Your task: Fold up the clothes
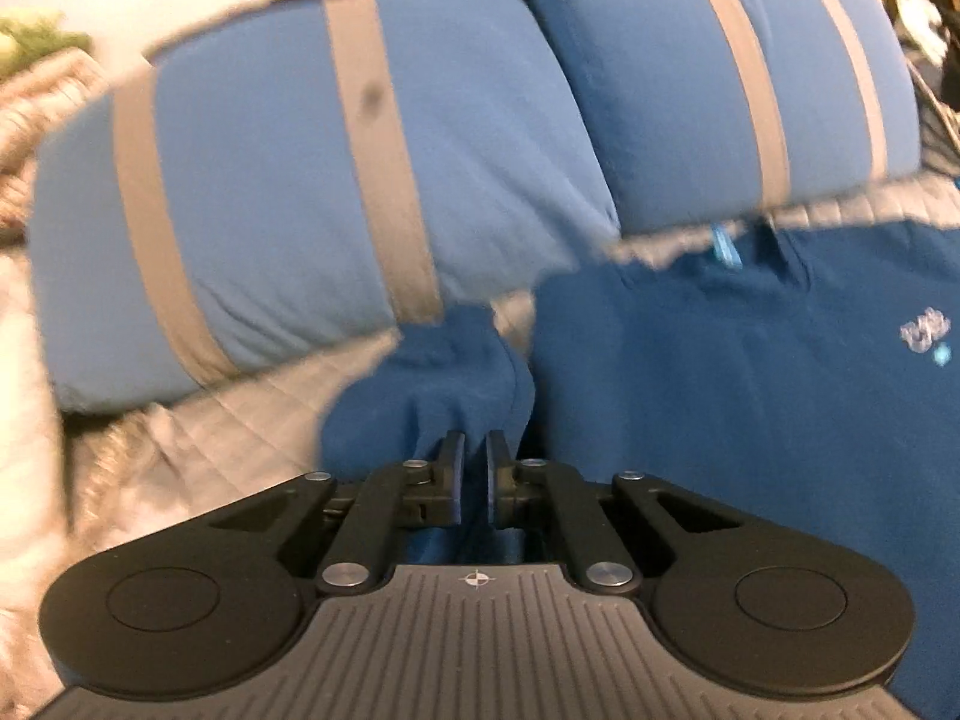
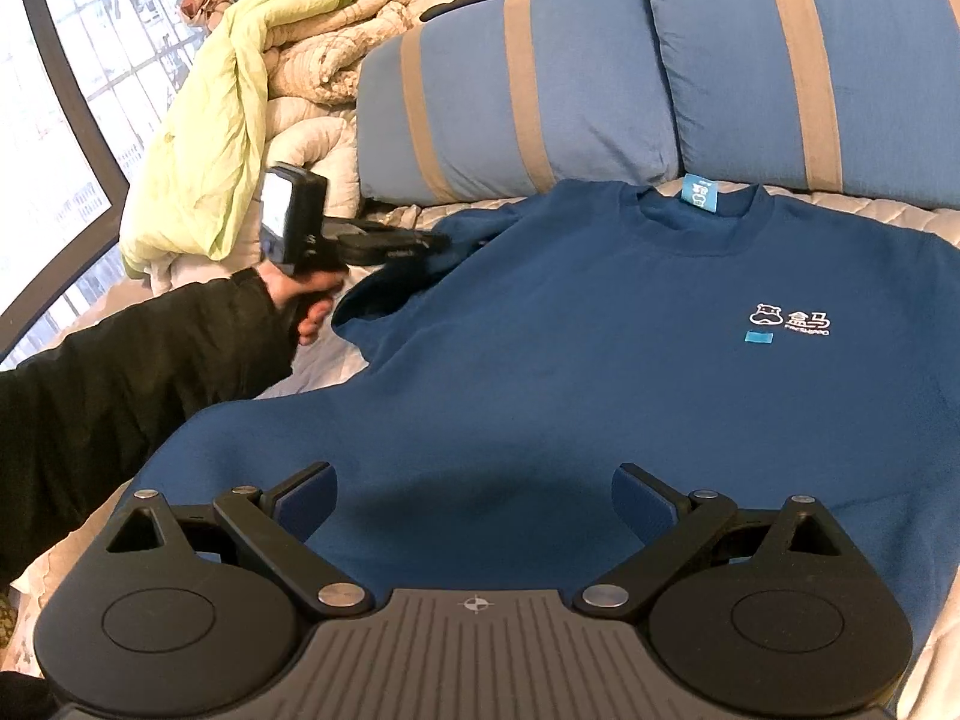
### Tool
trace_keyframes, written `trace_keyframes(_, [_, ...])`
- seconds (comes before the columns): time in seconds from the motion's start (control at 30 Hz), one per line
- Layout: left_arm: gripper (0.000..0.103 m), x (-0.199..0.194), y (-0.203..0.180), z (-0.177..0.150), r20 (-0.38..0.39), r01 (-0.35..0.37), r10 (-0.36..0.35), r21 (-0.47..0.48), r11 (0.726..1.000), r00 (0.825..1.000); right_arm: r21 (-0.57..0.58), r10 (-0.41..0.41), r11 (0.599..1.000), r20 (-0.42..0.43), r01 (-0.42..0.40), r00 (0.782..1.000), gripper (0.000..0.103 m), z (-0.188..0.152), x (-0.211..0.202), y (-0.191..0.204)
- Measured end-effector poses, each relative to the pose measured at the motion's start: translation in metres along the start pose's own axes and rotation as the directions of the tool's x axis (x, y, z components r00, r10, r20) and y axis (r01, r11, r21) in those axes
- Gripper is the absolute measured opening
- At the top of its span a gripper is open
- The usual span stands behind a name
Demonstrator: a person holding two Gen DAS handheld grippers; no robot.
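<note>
One blue shirt (image 2: 600, 360) lies face up and almost flat on the bed (image 2: 840, 204), collar toward the far pillows (image 2: 540, 90), with no fold finished. Left tongs (image 1: 474, 450) are pinched on the left sleeve (image 1: 432, 372); right tongs (image 2: 474, 498) hang open over the near hem. Both sleeves and the body seem left to fold.

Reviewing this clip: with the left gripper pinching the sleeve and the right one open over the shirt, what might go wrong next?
1. The left gripper pinches only a bunched bit of sleeve, so the cloth may slip out when pulled.
2. The right gripper hangs open above the shirt, holding nothing down; the whole shirt may drag sideways.
3. The collar lies against the pillows, which could snag the fold.
</note>
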State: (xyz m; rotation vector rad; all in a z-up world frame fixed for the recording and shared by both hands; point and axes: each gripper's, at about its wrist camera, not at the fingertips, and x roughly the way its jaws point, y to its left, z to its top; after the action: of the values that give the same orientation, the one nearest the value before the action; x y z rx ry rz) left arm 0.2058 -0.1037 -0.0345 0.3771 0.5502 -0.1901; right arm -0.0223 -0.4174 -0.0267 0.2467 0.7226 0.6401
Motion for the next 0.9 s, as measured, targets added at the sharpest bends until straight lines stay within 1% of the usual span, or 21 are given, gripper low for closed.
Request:
trace_keyframes(0.07, [0.007,-0.021,0.012,0.006,0.046,-0.029,0.030,-0.018,0.999,0.998,-0.002,-0.002,1.000,0.002,0.002,1.000,0.099,0.000,-0.001,0.001])
trace_keyframes(0.17, [0.007,-0.055,0.033,0.008,0.092,-0.059,0.062,-0.040,0.997,0.994,-0.007,-0.007,1.000,0.005,0.007,1.000,0.099,-0.001,-0.002,0.002])
trace_keyframes(0.27, [0.007,-0.086,0.050,-0.005,0.103,-0.098,0.102,-0.045,0.994,0.990,-0.010,-0.009,1.000,0.012,0.010,1.000,0.099,-0.001,-0.003,0.002])
trace_keyframes(0.4, [0.007,-0.107,0.060,-0.037,0.052,-0.149,0.149,-0.008,0.989,0.987,-0.013,-0.012,1.000,0.016,0.013,1.000,0.099,-0.002,-0.004,0.003])
trace_keyframes(0.53, [0.008,-0.103,0.064,-0.075,-0.048,-0.174,0.174,0.006,0.985,0.984,-0.017,-0.017,1.000,0.013,0.017,1.000,0.099,-0.002,-0.004,0.004])
trace_keyframes(0.63, [0.010,-0.096,0.065,-0.096,-0.115,-0.191,0.193,0.025,0.981,0.974,-0.015,-0.018,1.000,0.014,0.018,1.000,0.099,-0.002,-0.004,0.004])
trace_keyframes(0.73, [0.012,-0.090,0.061,-0.107,-0.164,-0.194,0.207,0.090,0.977,0.965,-0.008,-0.018,1.000,0.016,0.018,1.000,0.099,-0.002,-0.004,0.004])
trace_keyframes(0.77, [0.014,-0.089,0.060,-0.109,-0.176,-0.195,0.212,0.113,0.974,0.961,-0.007,-0.018,1.000,0.016,0.019,1.000,0.099,-0.002,-0.004,0.004])
trace_keyframes(0.8, [0.021,-0.090,0.060,-0.110,-0.170,-0.200,0.220,0.126,0.972,0.961,-0.007,-0.018,1.000,0.017,0.018,1.000,0.099,-0.002,-0.005,0.004])
trace_keyframes(0.83, [0.025,-0.092,0.060,-0.108,-0.158,-0.200,0.219,0.127,0.971,0.963,-0.008,-0.018,1.000,0.018,0.018,1.000,0.099,-0.002,-0.005,0.004])
trace_keyframes(0.9, [0.040,-0.100,0.062,-0.103,-0.117,-0.176,0.187,0.100,0.979,0.975,-0.007,-0.015,1.000,0.020,0.015,1.000,0.099,-0.002,-0.005,0.004])
